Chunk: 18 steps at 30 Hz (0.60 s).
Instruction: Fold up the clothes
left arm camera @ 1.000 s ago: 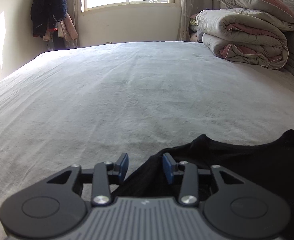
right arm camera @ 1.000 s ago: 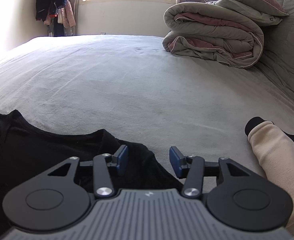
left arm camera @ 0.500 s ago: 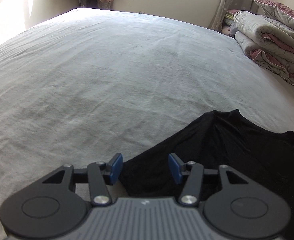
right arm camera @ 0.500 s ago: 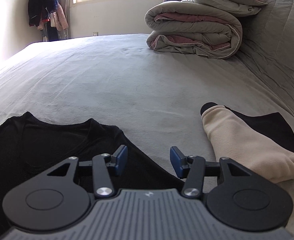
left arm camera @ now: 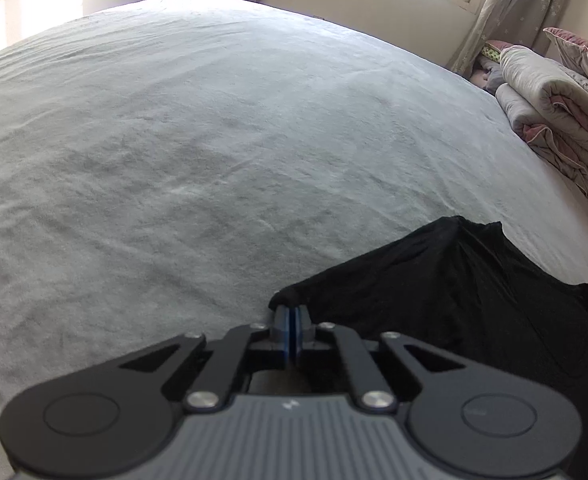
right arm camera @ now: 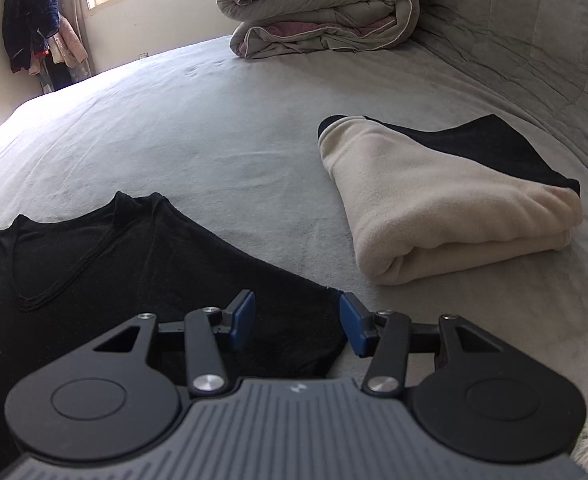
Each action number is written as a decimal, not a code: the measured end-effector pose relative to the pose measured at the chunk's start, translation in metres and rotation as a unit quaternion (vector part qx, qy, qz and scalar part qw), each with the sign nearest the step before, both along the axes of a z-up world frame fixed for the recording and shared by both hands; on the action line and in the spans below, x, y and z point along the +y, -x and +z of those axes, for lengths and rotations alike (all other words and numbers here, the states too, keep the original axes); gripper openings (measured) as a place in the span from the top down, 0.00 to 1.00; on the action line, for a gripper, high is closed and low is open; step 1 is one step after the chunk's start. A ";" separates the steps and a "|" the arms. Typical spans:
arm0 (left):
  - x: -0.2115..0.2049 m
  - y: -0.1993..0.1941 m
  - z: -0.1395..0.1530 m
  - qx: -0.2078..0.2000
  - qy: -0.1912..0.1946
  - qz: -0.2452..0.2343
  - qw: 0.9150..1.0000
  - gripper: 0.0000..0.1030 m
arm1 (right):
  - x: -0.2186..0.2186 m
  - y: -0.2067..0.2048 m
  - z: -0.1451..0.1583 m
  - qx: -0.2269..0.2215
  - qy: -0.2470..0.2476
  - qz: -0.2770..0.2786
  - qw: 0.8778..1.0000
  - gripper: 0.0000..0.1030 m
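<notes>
Black shirt (right arm camera: 142,264) lies flat on the grey bedspread (left arm camera: 214,160), V-neckline up and toward the far side in the right wrist view. Fabric spread, few wrinkles.

Left gripper (left arm camera: 292,314): jaws fully closed, blue pads pressed together on a bunched corner of the black shirt. The pinched nub of cloth pokes out just past the fingertips; the rest of the garment runs away to the right of the tool in the left wrist view, up to a raised fold near the far edge.

Right gripper (right arm camera: 297,318): jaws stand about half open, nothing clamped. It hovers over the shirt's near right corner. Left pad sits above black cloth; right pad is at the shirt's outer edge, where cloth meets bedspread. The corner lies between and under the fingers. Cannot tell whether the pads touch the fabric.

Folded cream fleece garment (right arm camera: 446,204) with black trim lies on the bed to the right of the shirt, apart from it, a strip of bedspread between. Rolled grey-and-pink quilt (right arm camera: 318,8) at the far end of the bed. Clothes hang (right arm camera: 34,28) in the far left corner by the window.
</notes>
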<state>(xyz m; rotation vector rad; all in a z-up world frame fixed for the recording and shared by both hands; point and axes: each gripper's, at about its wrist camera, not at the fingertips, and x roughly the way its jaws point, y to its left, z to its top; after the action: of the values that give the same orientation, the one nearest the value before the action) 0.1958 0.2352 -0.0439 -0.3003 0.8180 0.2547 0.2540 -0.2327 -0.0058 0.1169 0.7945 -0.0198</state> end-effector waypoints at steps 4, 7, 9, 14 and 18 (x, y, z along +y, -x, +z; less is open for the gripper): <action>-0.001 -0.005 0.012 -0.015 -0.067 0.012 0.998 0.98 | 0.000 0.003 -0.005 0.003 0.002 -0.001 1.000 0.50; 0.013 -0.010 0.018 -0.021 -0.056 0.026 0.998 0.94 | 0.004 0.005 -0.002 -0.004 0.006 0.002 1.000 0.50; 0.017 -0.008 0.016 -0.013 -0.020 0.028 0.999 0.88 | 0.010 0.006 0.001 -0.010 0.003 0.010 1.000 0.50; 0.014 0.011 0.012 0.006 0.029 0.021 0.999 0.63 | 0.034 0.008 0.013 -0.021 0.003 0.046 0.999 0.50; 0.013 0.037 0.010 0.026 0.093 0.030 0.995 0.63 | 0.054 0.013 0.019 -0.024 0.012 0.076 0.997 0.50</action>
<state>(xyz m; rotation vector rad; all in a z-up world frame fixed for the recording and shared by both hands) 0.1588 0.2479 -0.0342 -0.4951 0.8866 0.2433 0.2414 -0.1786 0.0135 0.0331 0.7528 0.1168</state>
